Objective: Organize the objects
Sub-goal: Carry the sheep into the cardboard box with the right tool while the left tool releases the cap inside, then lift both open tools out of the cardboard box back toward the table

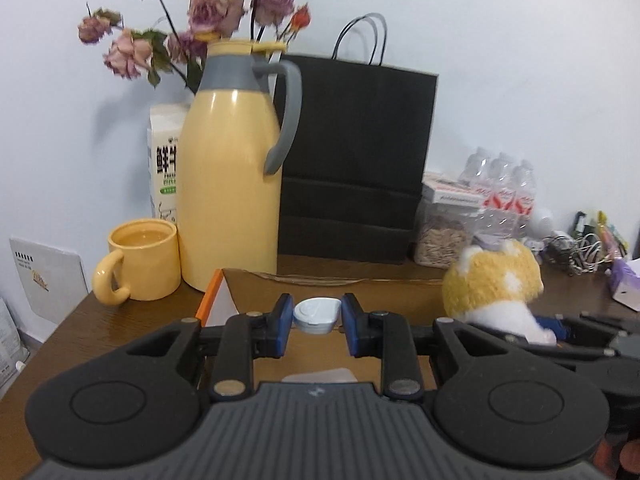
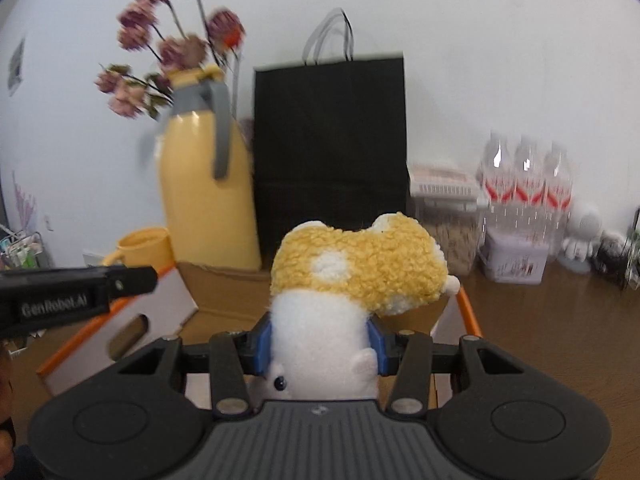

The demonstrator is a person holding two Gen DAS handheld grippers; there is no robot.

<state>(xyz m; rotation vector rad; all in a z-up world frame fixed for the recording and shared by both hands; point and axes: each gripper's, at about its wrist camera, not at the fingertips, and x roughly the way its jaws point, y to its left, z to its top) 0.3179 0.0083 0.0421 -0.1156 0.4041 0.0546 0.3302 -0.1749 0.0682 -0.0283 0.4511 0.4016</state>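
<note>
- Carefully: your left gripper [image 1: 316, 322] pinches a small white-and-blue cap [image 1: 316, 315] by its edges over the cardboard box [image 1: 320, 284]; a jolt could pop it free.
- Your right gripper [image 2: 320, 346] squeezes the plush toy [image 2: 344, 280] low on its body; its heavy head could tip it out beside the box.

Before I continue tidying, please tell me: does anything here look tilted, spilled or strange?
Nothing is spilled. One oddity: the yellow-and-white plush toy, pinched by the right tongs, hangs upside down, its eye at the bottom. The purple flowers behind the yellow jug look dried.
</note>
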